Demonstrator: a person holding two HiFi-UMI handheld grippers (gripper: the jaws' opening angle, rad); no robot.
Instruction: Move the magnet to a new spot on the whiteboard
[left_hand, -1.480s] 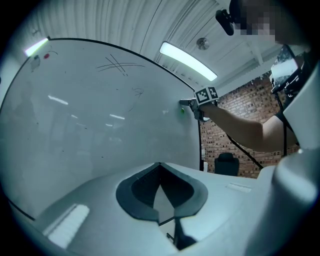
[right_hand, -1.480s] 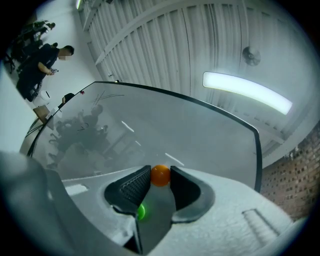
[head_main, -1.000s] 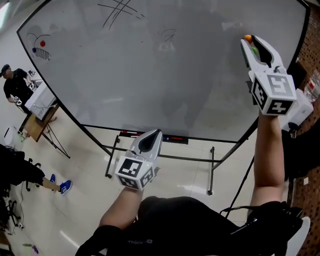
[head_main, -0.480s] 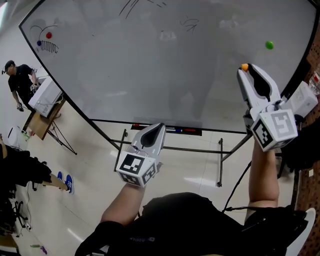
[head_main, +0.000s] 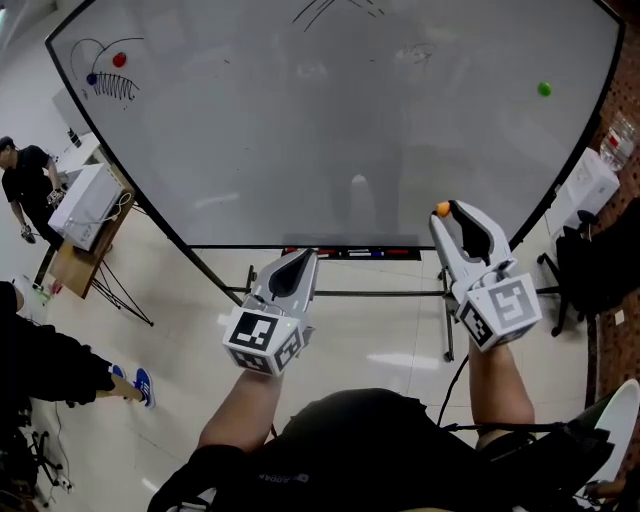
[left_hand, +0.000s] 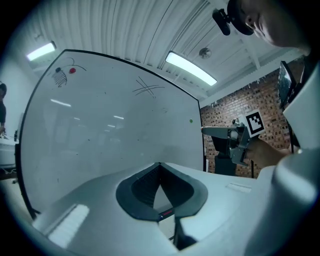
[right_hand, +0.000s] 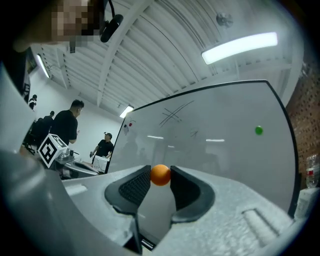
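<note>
Holding an orange magnet (right_hand: 160, 175) before the whiteboard (head_main: 300, 150).
Right hand-held gripper (head_main: 445, 211) pinches it; left hand-held gripper (head_main: 306, 258) is closed, empty.

Head view is looking steeply down from above; each gripper view is looking along its own jaws (all three are sharing the whiteboard (head_main: 330, 150)).

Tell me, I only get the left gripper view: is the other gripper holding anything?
Observer: Yes. The right gripper is shut on an orange magnet, pinched right at its jaw tips.
Operator: What's under the whiteboard? My own gripper hides that part.
Observer: The head view shows a tray along its bottom edge, with markers lying in it.
</note>
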